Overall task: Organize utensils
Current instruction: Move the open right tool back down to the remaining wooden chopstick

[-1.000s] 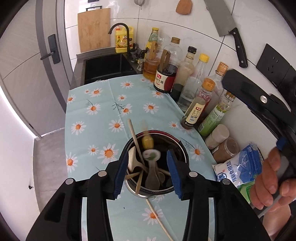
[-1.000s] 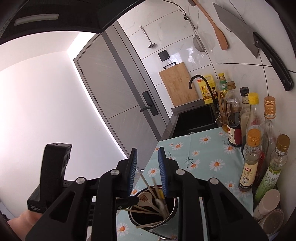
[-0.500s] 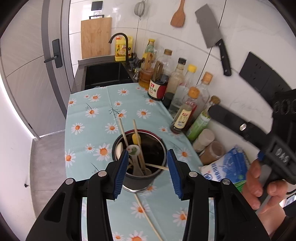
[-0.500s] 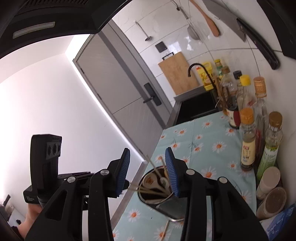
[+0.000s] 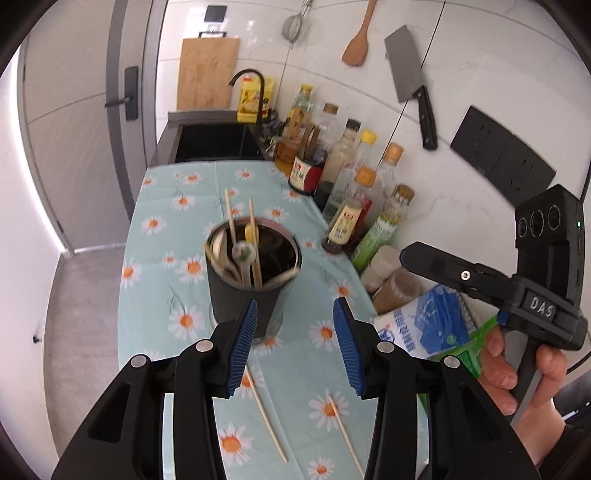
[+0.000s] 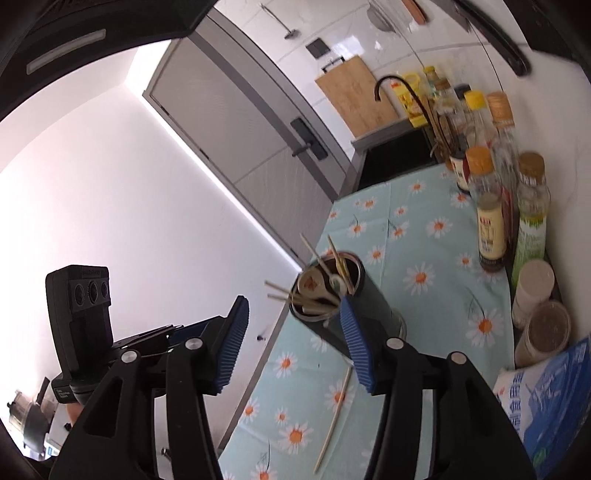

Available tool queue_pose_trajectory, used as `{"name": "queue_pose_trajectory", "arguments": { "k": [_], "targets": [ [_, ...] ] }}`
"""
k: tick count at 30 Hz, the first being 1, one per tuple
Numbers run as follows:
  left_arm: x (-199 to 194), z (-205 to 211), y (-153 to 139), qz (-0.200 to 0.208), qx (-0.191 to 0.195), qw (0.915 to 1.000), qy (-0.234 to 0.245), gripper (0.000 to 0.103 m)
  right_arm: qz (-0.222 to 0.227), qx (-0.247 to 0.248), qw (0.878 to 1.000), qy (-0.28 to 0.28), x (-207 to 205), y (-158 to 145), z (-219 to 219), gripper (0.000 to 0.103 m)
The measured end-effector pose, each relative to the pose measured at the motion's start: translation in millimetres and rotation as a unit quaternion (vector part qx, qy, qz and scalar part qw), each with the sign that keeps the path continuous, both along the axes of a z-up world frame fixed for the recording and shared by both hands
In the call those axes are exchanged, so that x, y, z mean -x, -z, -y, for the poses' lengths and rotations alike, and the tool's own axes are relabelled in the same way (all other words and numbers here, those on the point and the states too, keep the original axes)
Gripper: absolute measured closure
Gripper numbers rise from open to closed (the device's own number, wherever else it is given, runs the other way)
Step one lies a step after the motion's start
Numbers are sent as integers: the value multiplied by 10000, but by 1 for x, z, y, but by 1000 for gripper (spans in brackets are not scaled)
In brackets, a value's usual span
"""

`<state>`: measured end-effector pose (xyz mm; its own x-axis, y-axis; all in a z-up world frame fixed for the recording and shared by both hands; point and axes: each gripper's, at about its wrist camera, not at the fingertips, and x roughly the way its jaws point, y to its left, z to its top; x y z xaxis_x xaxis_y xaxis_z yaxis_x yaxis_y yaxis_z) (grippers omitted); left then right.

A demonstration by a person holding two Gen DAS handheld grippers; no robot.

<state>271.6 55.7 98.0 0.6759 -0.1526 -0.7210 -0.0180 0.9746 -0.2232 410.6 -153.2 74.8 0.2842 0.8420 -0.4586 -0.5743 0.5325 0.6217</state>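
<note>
On daisy cloth (image 5: 162,258): dark utensil cup (image 5: 251,280), chopsticks, spoons crammed inside.

A white tiled wall (image 5: 461,55) runs along the right of the gripper, hung with a cleaver (image 5: 410,81), a wooden spatula (image 5: 356,40) and a wire strainer (image 5: 295,26). Ahead, past the daisy-print cloth (image 5: 166,236) on the worktop, lie a black sink (image 5: 214,142) with a dark tap (image 5: 251,79) and a leaning cutting board (image 5: 207,74). A grey door (image 5: 74,110) stands ahead to the left, over what looks like grey flooring (image 5: 81,314). Bright light washes out the left-hand wall (image 6: 110,203).
</note>
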Motion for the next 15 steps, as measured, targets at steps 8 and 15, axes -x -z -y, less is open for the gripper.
{"name": "queue_pose_trajectory", "arguments": {
  "k": [8, 15],
  "targets": [
    [19, 6, 36, -344, 198, 9991, -175, 61, -277, 250, 9992, -128, 13, 27, 10, 50],
    [29, 9, 75, -751, 313, 9966, -95, 61, -567, 747, 9954, -177, 27, 58, 13, 50]
  ]
}}
